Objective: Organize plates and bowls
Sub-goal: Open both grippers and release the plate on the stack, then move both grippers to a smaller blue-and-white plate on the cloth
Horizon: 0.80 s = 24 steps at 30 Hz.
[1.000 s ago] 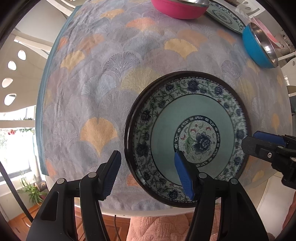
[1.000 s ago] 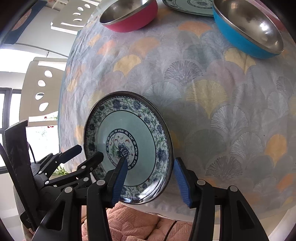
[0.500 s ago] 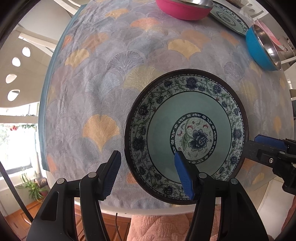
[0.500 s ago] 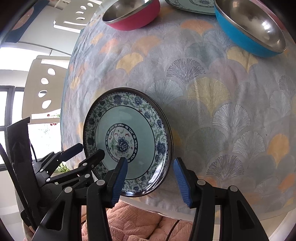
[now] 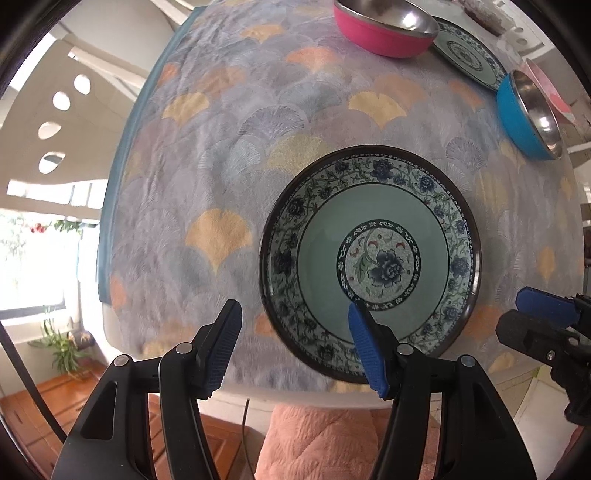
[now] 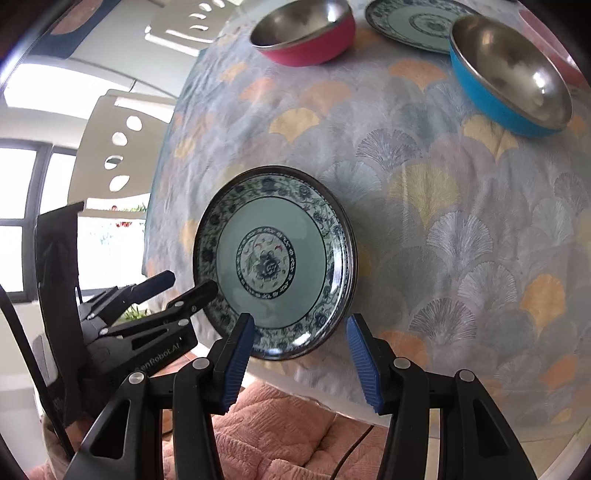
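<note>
Both grippers have been raised slightly; the near plate now sits lower-centre in view, flat on the desk toward its 6 o'clock edge. Left gripper and right gripper are held apart, nothing clamped. No lift has begun; the far plate at 12 o'clock is judged the stacking target.

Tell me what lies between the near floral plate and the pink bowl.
Only bare tablecloth lies between the near plate and the pink bowl; both wrist views show this.
</note>
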Motion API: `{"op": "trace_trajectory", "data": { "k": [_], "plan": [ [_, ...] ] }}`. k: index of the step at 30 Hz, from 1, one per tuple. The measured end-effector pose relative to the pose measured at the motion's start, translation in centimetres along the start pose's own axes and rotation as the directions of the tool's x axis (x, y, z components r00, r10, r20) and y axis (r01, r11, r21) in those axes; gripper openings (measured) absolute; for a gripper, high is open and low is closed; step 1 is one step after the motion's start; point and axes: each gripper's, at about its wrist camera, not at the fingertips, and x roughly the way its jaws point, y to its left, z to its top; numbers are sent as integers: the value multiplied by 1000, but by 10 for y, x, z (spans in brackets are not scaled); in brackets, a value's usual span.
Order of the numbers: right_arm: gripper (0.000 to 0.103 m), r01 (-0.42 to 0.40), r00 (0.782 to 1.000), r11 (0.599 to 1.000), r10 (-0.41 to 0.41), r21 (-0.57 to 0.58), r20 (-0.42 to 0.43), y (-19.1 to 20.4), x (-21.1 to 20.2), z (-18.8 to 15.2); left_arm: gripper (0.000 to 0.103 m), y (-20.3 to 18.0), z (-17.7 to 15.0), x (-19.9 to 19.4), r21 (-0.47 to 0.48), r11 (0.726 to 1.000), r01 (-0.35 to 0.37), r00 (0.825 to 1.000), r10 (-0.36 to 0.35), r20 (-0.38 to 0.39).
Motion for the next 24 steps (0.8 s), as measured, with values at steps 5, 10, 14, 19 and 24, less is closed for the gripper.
{"op": "trace_trajectory", "data": {
  "k": [5,10,14,19,24],
  "plan": [
    [50,10,1000,997,-9,-74,1,7,-21,13,58,-4,9,-28,-36,999,12,1000,-12,2],
    [50,-34,996,991,44,-131,73,16,-72,54,58,-14,51,-65,-25,999,36,997,-34,62],
    [50,-42,993,990,56,-134,107,12,-98,86,58,-26,105,-87,1,999,52,994,-52,98],
    [50,0,988,996,13,-84,152,-14,-133,158,58,-41,187,-104,22,998,63,989,-65,132],
    [50,-22,984,1000,21,-1,176,-43,-149,202,58,-63,272,-109,60,994,94,984,-102,147]
  ]
}}
